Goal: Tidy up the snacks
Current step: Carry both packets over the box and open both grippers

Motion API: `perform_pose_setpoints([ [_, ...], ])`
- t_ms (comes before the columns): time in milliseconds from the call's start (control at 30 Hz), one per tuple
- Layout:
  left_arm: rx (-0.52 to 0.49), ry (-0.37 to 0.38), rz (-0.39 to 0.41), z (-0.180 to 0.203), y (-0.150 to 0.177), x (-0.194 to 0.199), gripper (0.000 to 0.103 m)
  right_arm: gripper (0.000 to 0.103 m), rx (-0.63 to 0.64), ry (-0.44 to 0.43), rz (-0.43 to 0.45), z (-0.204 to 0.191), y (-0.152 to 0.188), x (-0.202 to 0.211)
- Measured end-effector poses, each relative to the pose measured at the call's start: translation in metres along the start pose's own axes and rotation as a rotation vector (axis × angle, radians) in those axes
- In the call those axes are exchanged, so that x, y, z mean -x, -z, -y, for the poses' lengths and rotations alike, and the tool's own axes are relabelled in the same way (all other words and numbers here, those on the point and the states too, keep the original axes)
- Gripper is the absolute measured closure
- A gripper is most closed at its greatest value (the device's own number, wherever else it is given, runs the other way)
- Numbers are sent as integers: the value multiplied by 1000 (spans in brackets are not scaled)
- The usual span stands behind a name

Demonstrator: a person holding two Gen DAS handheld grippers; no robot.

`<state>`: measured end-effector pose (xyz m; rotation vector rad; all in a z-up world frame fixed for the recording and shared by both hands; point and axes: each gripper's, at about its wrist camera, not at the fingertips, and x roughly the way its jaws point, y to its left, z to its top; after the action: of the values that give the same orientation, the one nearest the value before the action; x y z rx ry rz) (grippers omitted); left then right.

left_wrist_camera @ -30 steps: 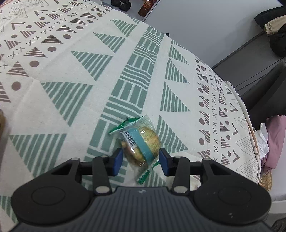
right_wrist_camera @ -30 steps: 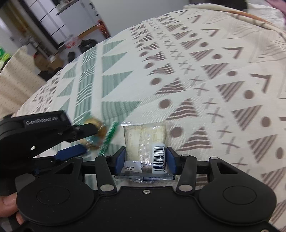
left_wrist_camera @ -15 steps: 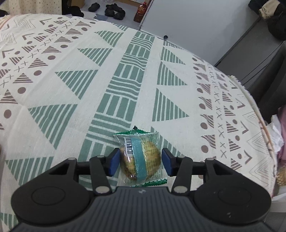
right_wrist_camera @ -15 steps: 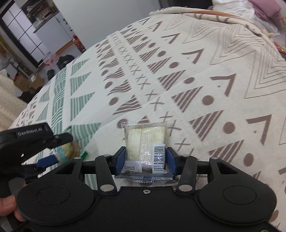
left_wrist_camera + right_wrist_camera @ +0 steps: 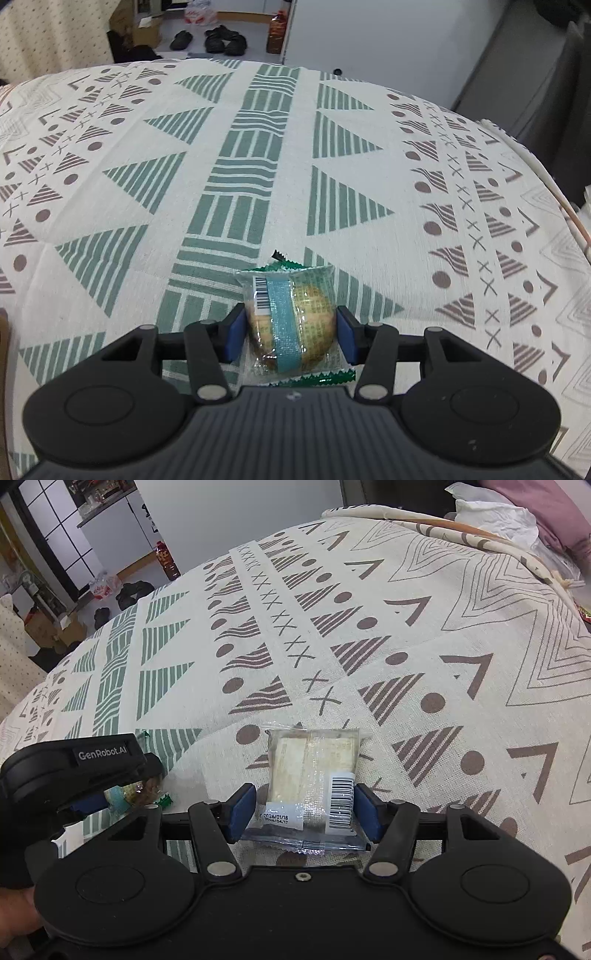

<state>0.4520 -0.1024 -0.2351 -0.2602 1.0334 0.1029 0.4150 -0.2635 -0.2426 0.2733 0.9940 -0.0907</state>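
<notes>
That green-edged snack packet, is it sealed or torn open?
Sealed, as far as shown: the snack packet looks whole, the round cake inside, both zigzag ends intact.

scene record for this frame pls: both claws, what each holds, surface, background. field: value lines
left claw: shut on round pastry packet, green crimped ends, blue band, barcode
right claw: shut on clear flat snack packet, pale bar inside, barcode and date label
surface: patterned tablecloth, green and brown triangles, dots, crosses
claw spacing: left claw visible at left edge of right wrist view, beside the right one
background: shoes and bottle on floor
container for snacks: none in view
</notes>
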Motion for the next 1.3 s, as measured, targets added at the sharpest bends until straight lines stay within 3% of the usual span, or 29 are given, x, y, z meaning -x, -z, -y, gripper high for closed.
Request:
perform_pose_setpoints([
  [67,3,-2,-2,-1,1,1,54,54,21,18,6,-2,1,0],
  [500,41,-22,22,-29,16,45,55,57,1,-76,-28,-9,6,16],
  [967,70,-8,86,-57,31,116,55,57,22,-175,53,-33,11,68],
  [1300,101,-9,147,-80,40,166,55,57,104,-275,164,-64,18,122],
])
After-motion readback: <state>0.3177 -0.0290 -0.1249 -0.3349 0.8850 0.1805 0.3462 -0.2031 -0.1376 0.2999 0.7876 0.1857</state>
